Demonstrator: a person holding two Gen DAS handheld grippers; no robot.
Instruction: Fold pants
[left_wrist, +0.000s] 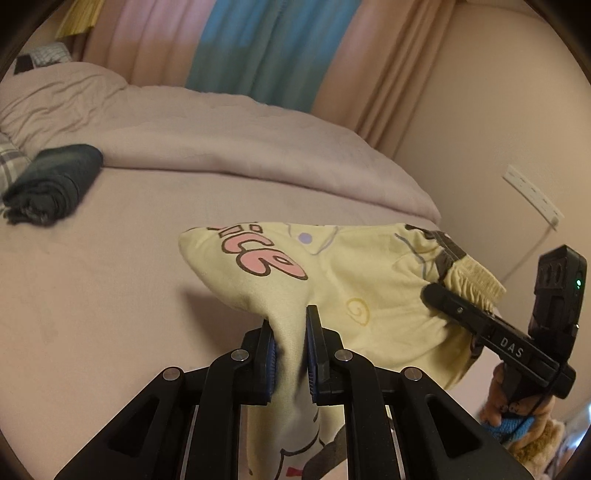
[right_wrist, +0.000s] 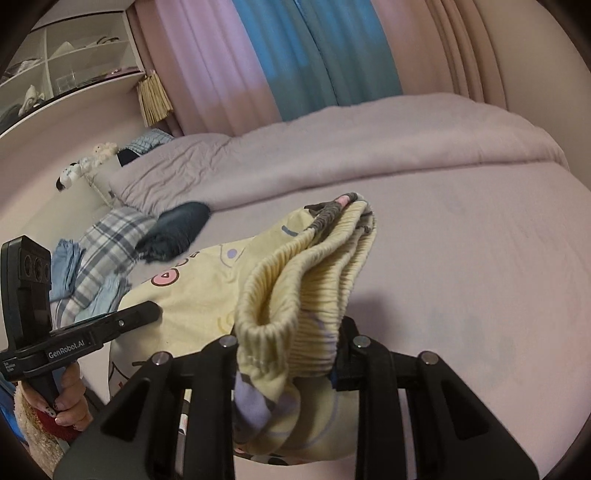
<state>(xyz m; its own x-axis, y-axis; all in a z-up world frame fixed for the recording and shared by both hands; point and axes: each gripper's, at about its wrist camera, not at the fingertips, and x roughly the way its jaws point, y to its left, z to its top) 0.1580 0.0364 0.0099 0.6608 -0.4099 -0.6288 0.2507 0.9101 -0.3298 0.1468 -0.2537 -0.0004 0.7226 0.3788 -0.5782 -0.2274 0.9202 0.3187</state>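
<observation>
Left wrist view showed the left hand-held gripper (left_wrist: 290, 354) clenched on a fold of the yellow pants (left_wrist: 332, 280), which hung above the near part of the bed (left_wrist: 110, 295). The cloth ran from this grip to the right, where the right hand-held gripper (left_wrist: 439, 273) grasped the ribbed waistband (left_wrist: 476, 284). A dark rolled garment (left_wrist: 55, 184) lay on the bed at the far left, well apart from the pants. In the right wrist view, the right hand-held gripper (right_wrist: 288, 354) held the bunched waistband (right_wrist: 295, 295) between its fingers, and the left hand-held gripper (right_wrist: 147, 314) was at the left, touching the pants (right_wrist: 192, 295). Checked cloth (right_wrist: 107, 243) lay near the left side, and curtains (right_wrist: 295, 55) hung behind the bed (right_wrist: 480, 258).
</observation>
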